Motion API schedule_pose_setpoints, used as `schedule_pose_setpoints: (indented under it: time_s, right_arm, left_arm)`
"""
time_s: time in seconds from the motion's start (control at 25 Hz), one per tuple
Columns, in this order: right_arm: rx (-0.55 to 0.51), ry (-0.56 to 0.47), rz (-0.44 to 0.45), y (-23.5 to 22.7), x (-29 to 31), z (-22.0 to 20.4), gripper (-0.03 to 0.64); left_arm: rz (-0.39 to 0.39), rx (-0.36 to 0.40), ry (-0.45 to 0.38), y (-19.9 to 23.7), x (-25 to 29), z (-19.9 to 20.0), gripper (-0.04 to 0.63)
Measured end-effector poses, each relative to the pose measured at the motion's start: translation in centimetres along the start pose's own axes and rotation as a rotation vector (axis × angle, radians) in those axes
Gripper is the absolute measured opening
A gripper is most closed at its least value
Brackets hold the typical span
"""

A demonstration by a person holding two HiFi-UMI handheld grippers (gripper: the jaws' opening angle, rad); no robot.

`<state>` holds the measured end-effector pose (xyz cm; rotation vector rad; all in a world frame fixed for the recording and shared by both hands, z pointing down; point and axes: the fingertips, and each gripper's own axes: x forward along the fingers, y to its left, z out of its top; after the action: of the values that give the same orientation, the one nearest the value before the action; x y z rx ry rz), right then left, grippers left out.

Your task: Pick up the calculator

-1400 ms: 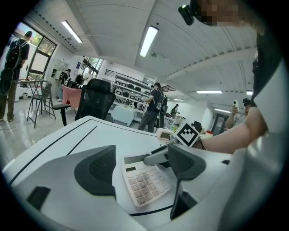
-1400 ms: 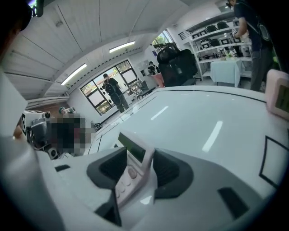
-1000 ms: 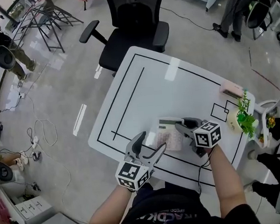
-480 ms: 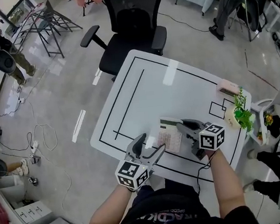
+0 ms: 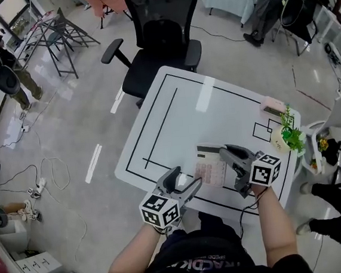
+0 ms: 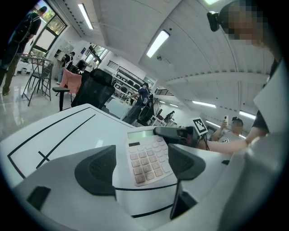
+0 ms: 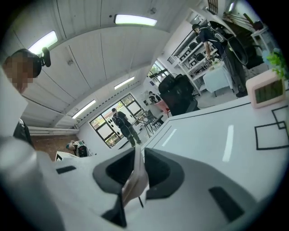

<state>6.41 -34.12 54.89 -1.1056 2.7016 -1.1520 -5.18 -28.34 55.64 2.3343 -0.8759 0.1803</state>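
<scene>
Right gripper [image 5: 229, 164] jaws are pressed onto the right edge of the white desk calculator with pale keys and a greenish display [image 5: 210, 165]. In the right gripper view the calculator appears edge-on between the dark pads. It sits over the near part of the white rectangular table with black line markings [image 5: 174, 117]. Left gripper [image 5: 181, 183] jaws are spread and grip nothing, just beside the calculator's near end. A pink box-shaped clock [image 5: 273, 106] stands at the table's far right corner.
</scene>
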Motion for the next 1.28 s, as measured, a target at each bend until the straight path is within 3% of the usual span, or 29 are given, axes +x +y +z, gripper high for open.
schedule_pose_setpoints:
  time_s: [0.28,0.6,0.96,1.16,1.28]
  right_arm:
    - [-0.054,-0.078,0.055,6.6,-0.7,1.7,0.067]
    - [-0.094,-0.168,0.048,12.8,-2.4,1.0,0.067]
    - [-0.082,-0.274,0.019,18.6,-6.6,-2.0,0.067]
    - [-0.069,-0.301,0.009,20.1,-9.3,-3.8,0.067]
    - [-0.058,-0.33,0.005,20.5,-11.7,-4.3,0.067]
  left_arm:
    - [-0.058,-0.085,0.005,-0.5,-3.1,-0.7,0.35]
    - [-0.173,-0.15,0.019,-2.1,-6.9,-2.1,0.35]
    - [-0.477,-0.287,0.071,-7.7,-11.0,-4.2,0.348]
    - [-0.603,-0.278,0.125,-11.8,-12.0,-5.6,0.225]
    - [-0.657,-0.312,0.124,-14.0,-12.6,-6.3,0.193]
